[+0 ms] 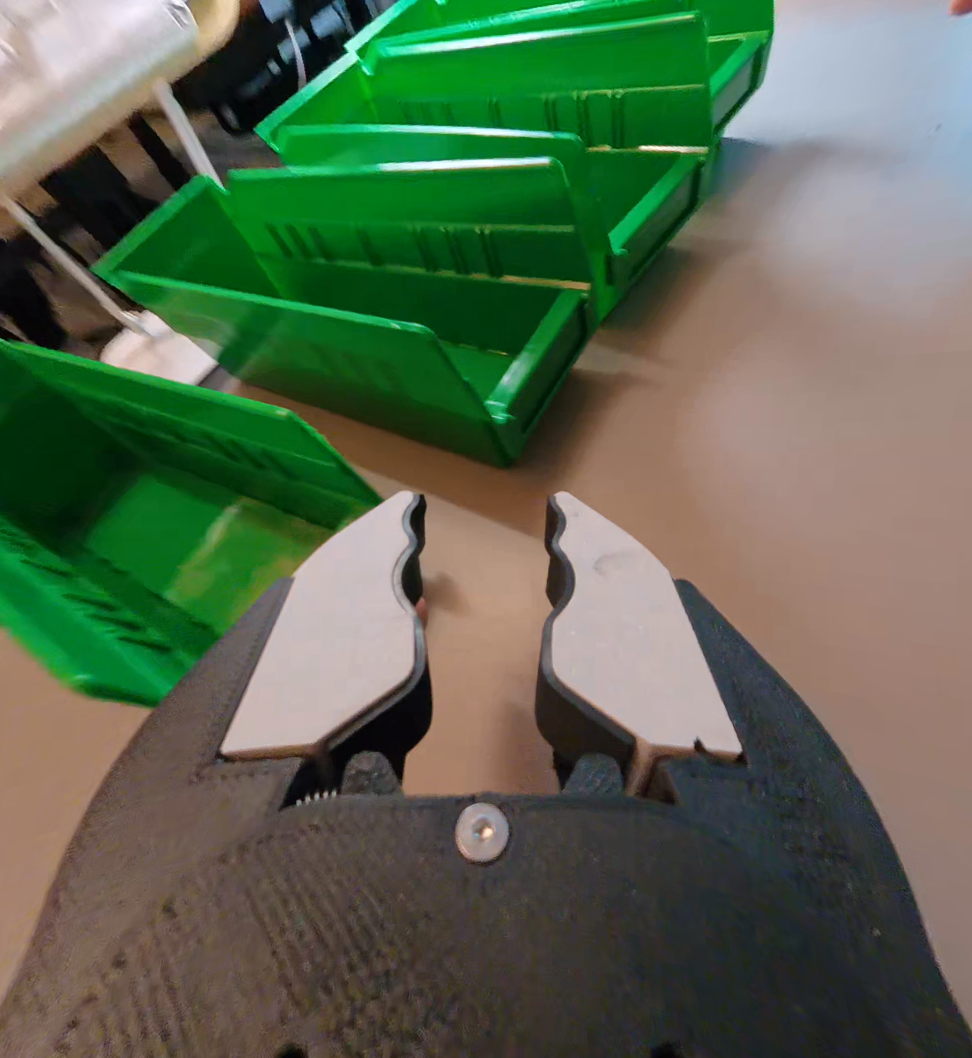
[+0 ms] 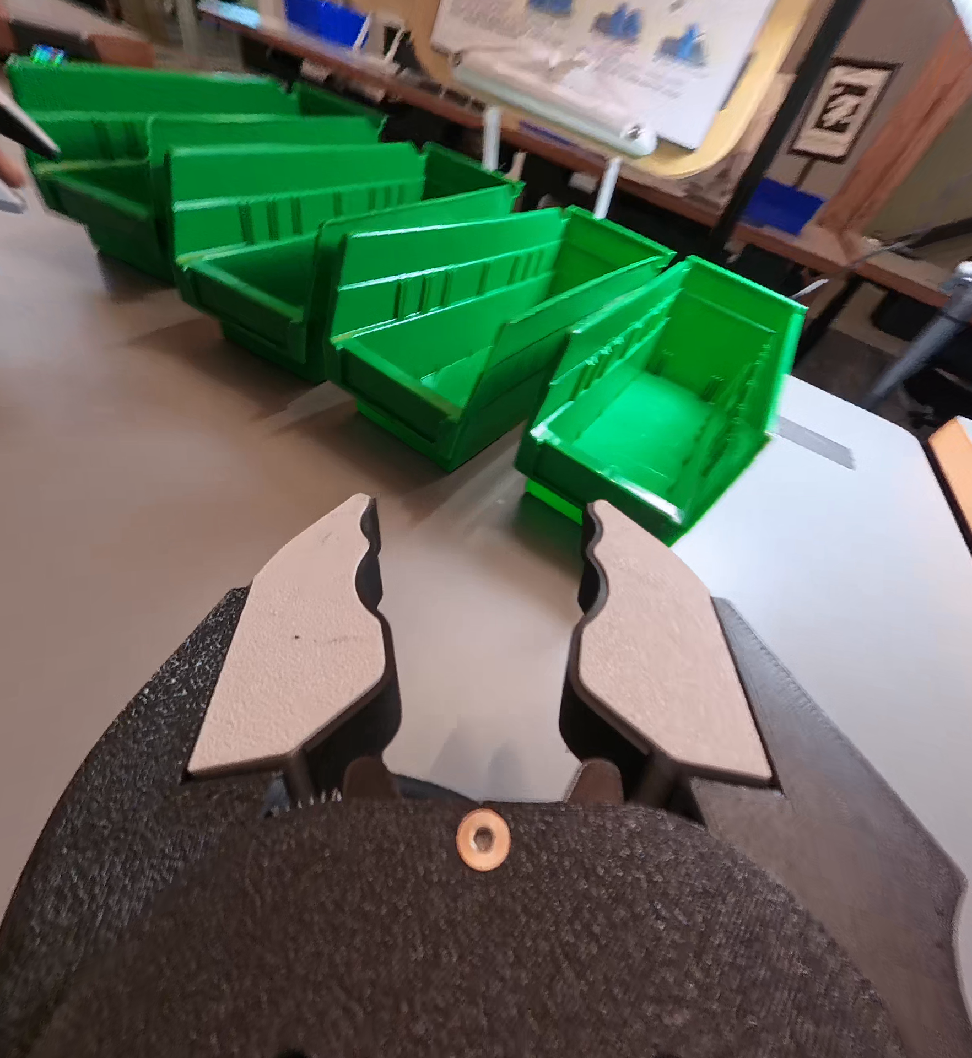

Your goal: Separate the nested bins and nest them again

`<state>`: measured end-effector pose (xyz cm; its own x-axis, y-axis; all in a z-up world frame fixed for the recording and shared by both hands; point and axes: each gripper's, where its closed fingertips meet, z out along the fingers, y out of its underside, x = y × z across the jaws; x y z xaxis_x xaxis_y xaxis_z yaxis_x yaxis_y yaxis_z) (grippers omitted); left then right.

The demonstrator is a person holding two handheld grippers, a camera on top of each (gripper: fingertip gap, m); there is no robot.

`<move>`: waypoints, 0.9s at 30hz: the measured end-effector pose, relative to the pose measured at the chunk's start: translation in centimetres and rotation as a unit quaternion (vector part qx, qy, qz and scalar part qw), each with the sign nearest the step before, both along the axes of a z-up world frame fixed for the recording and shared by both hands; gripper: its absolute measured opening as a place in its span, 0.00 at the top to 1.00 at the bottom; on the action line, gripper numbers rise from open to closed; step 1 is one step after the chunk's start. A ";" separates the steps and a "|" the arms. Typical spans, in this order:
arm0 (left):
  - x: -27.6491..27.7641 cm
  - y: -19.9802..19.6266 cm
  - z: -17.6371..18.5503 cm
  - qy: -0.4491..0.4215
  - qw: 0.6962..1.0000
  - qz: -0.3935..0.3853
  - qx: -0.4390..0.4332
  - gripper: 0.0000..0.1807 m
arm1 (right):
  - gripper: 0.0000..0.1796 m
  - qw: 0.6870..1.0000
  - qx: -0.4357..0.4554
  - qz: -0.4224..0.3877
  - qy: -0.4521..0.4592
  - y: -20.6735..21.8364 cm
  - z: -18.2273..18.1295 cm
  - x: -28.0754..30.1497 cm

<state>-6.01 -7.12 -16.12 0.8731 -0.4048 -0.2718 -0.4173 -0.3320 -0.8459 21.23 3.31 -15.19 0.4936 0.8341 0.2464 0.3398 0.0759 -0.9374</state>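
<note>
Several green plastic bins stand in a row on the brown-grey table point(image 1: 787, 515). In the left wrist view the nearest bin point(image 1: 129, 549) stands apart at the left, tilted in the picture, with the row point(image 1: 392, 343) running back behind it. My left gripper point(image 1: 485, 509) is open and empty, above bare table just right of that bin. In the right wrist view the same single bin point(image 2: 661, 412) is at the right end of the row point(image 2: 461, 326). My right gripper point(image 2: 481, 515) is open and empty, just in front of it. Some bins seem to hold a second one.
The left gripper's tip point(image 2: 3, 114) shows far left in the right wrist view. A lighter table point(image 2: 844, 601) with a strip of grey tape point(image 2: 816, 446) adjoins on the right. Behind the bins the table ends, with a poster stand point(image 2: 587, 68) and benches beyond. The left gripper's tips are roughly 30 centimeters from the right gripper's.
</note>
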 end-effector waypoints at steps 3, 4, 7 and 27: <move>2.0 0.9 -0.6 -0.012 1.000 -0.007 0.007 0.85 | 0.65 0.999 0.005 0.036 -0.019 -0.8 0.1 -1.9; 2.8 1.4 -0.6 0.024 0.999 -0.017 0.023 0.86 | 0.67 0.998 0.005 0.056 -0.026 -1.2 0.1 -3.0; 5.4 2.9 -0.7 0.129 0.990 -0.046 0.040 0.83 | 0.70 0.990 0.033 0.110 -0.081 -1.9 -0.5 -6.2; 2.8 8.4 -5.4 0.339 0.937 -0.012 -0.078 0.81 | 0.84 0.890 0.218 0.224 -0.332 1.4 -5.5 -15.5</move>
